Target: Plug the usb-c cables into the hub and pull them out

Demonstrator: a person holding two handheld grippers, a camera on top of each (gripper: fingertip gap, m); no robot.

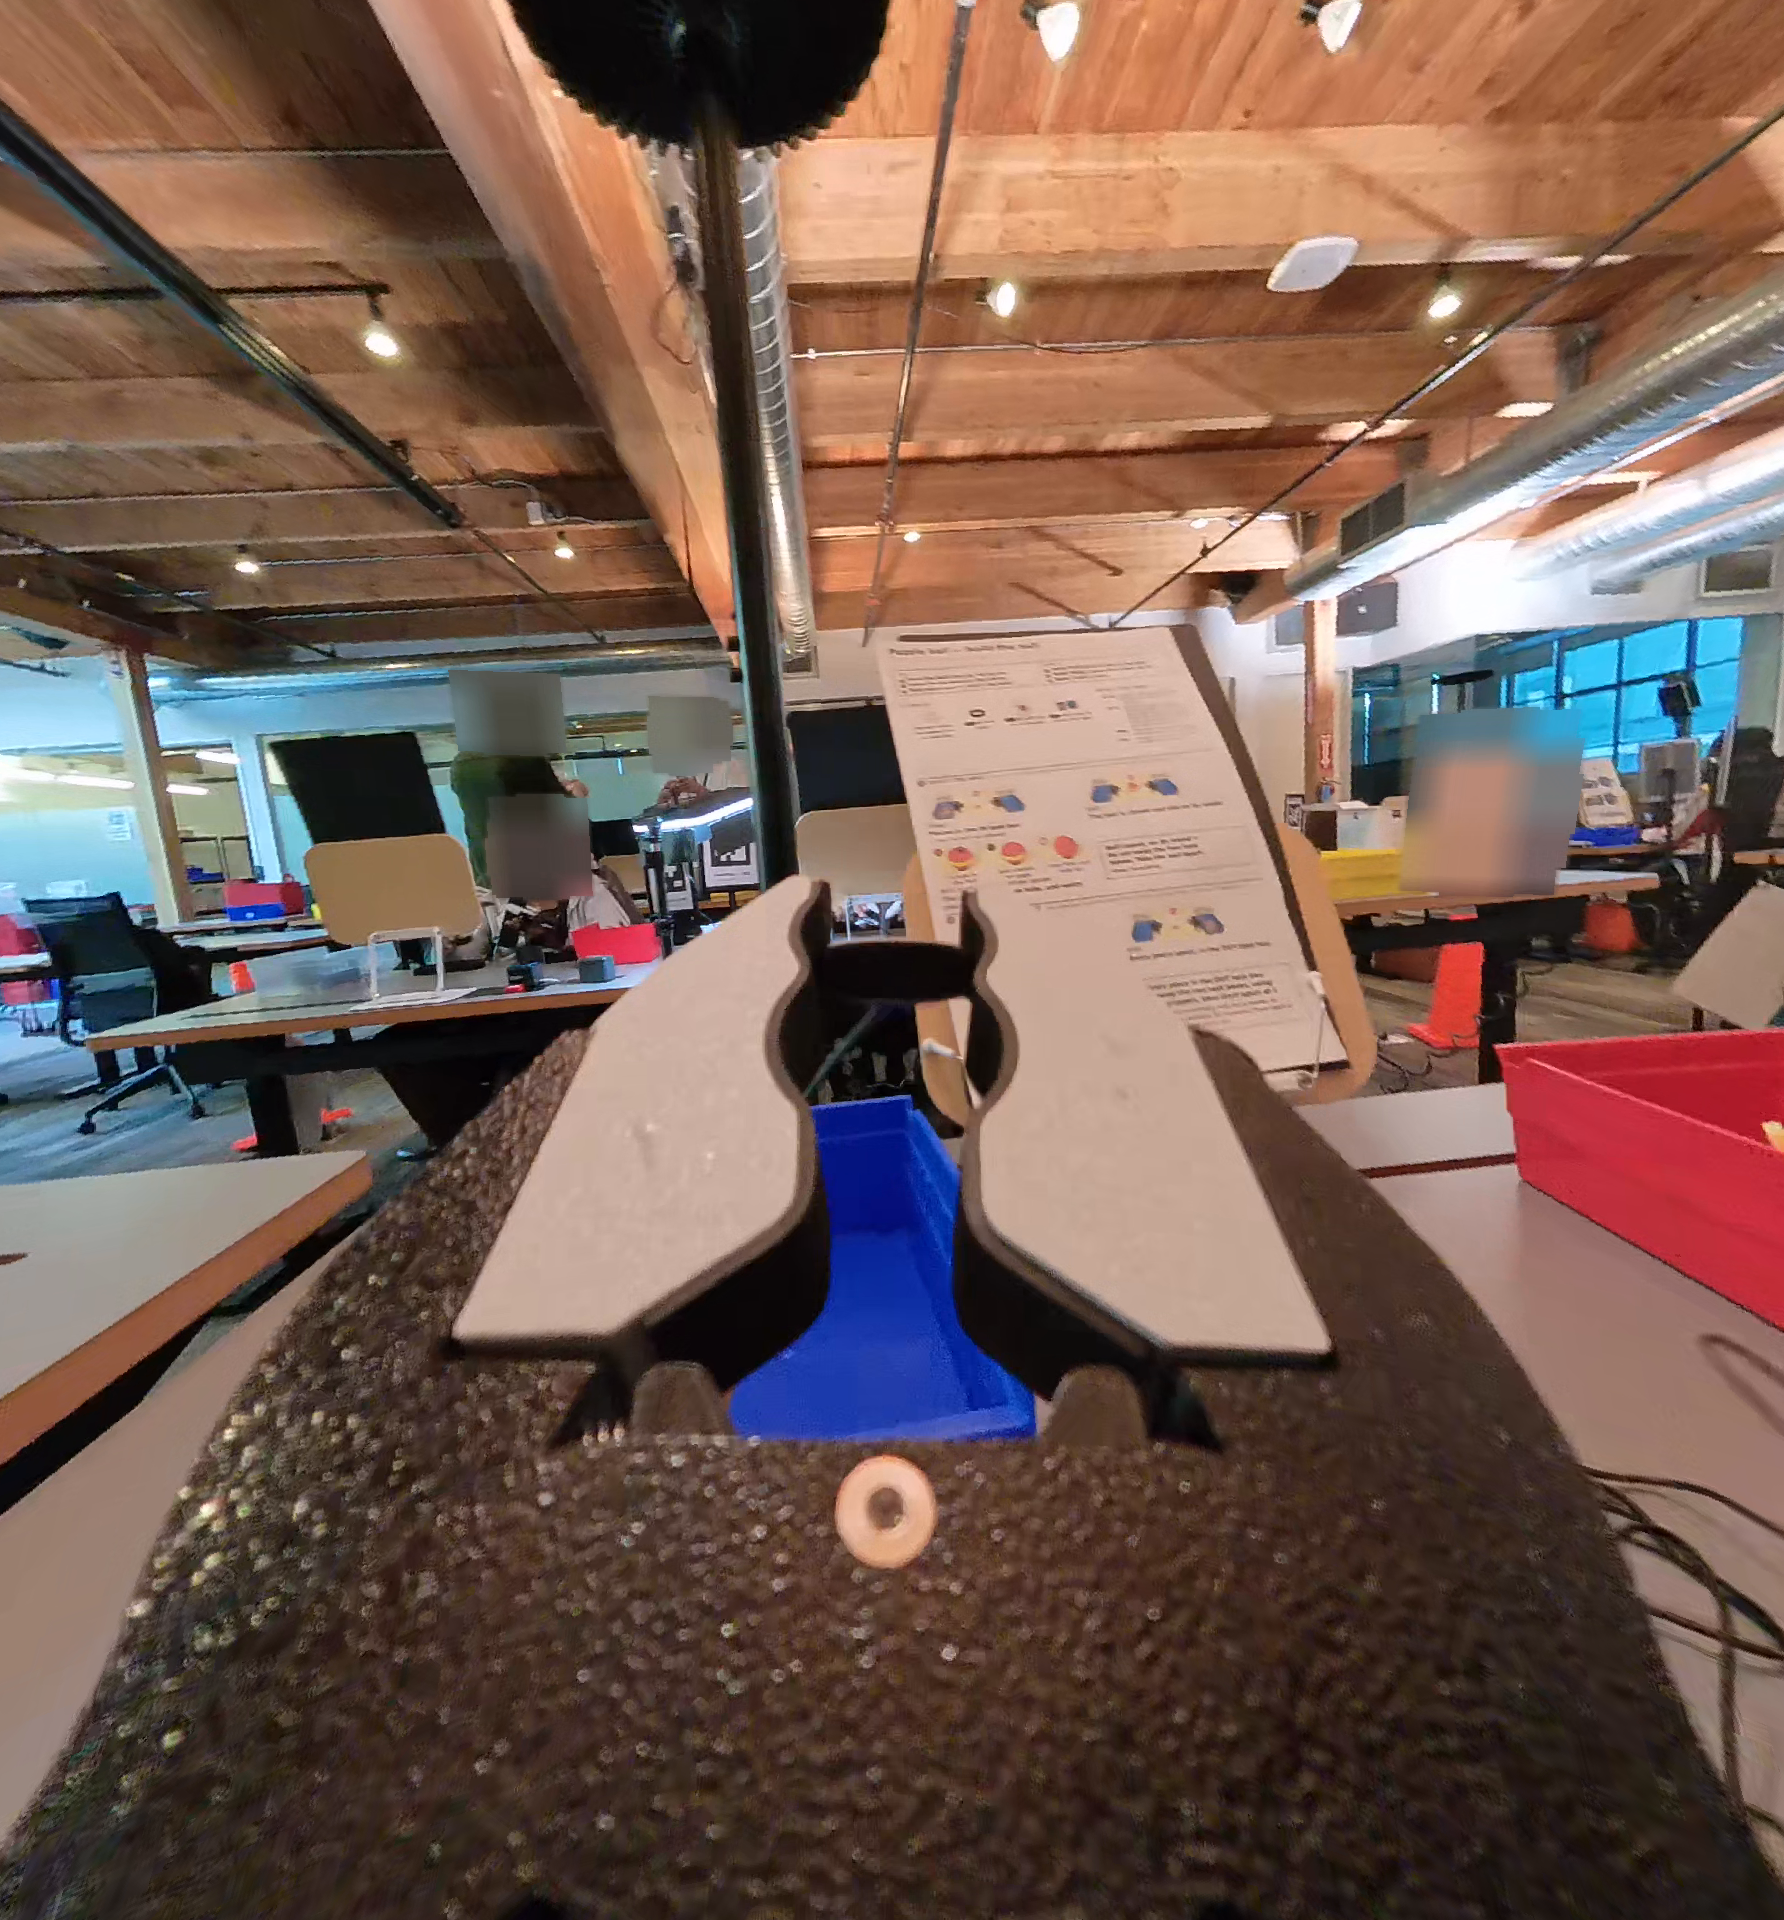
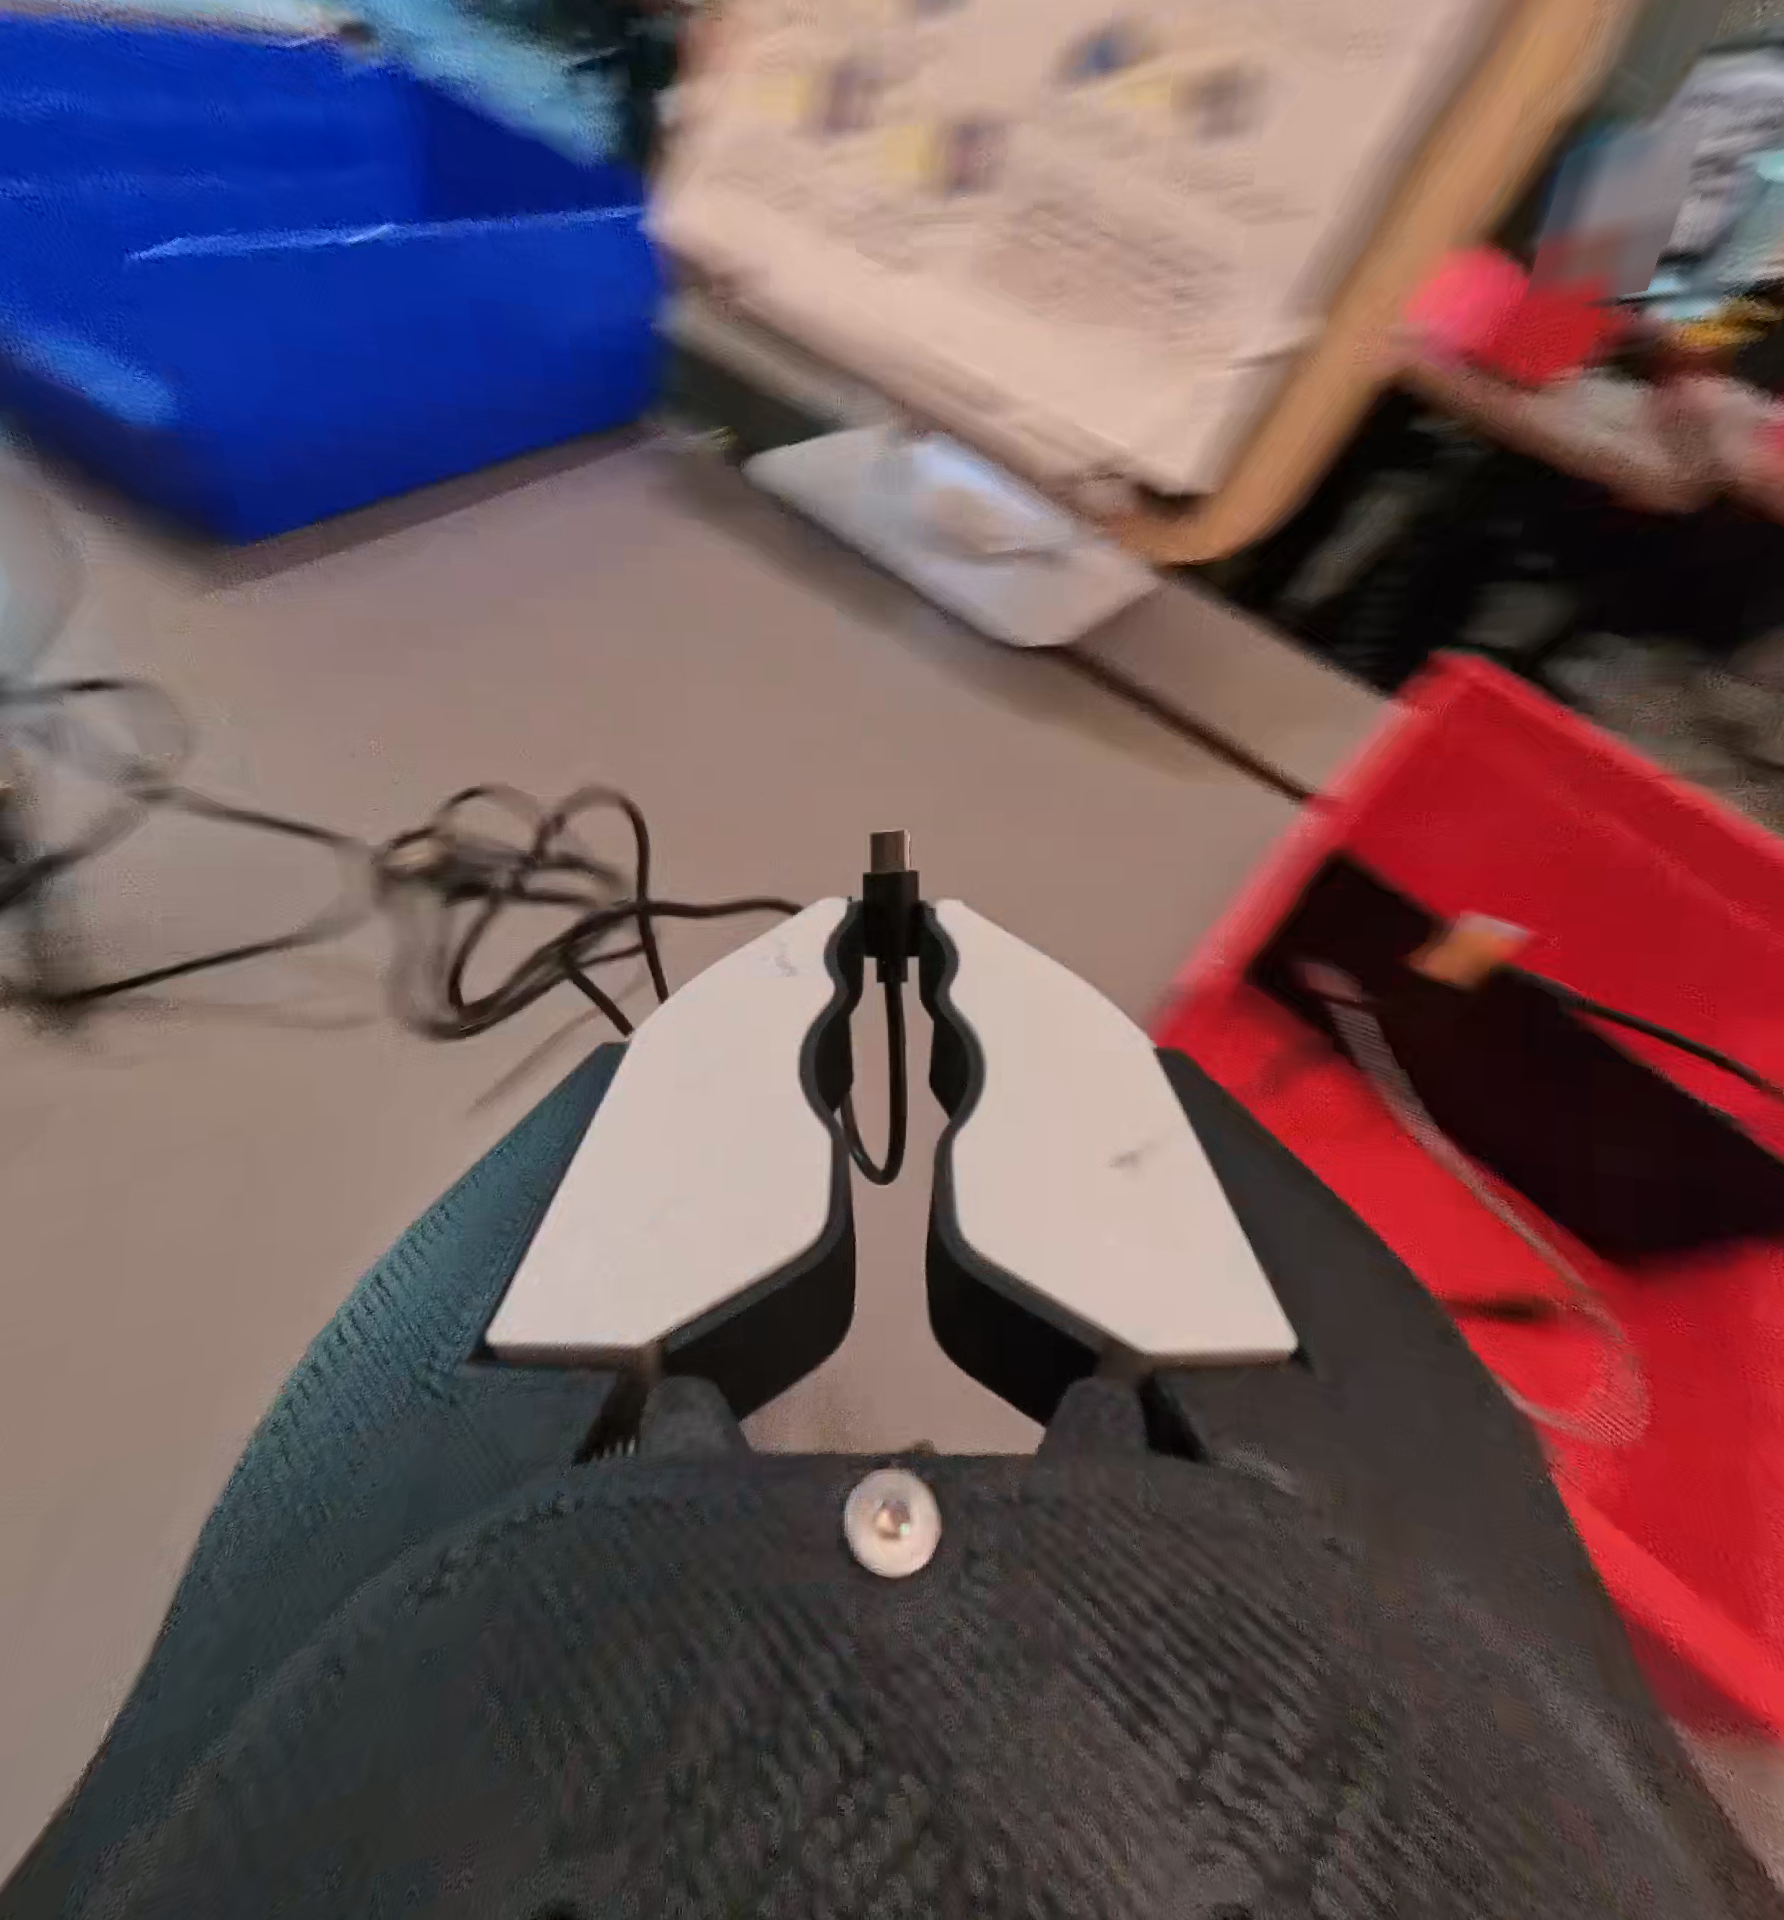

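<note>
One grey surface (image 2: 659,644) carries two bins: a blue bin (image 2: 275,281) toward its far left and a red bin (image 2: 1594,883) at its right edge, both smeared by motion blur. One printed sheet on a board (image 1: 1096,831) leans at the far edge. A tangle of black cable (image 2: 514,894) lies left of centre; how many cables cannot be counted. The right tool (image 2: 893,914) pinches one usb-c plug (image 2: 890,878), its tip pointing forward. The left tool (image 1: 893,935) is raised, parted, gripping nothing. The hub cannot be made out.
</note>
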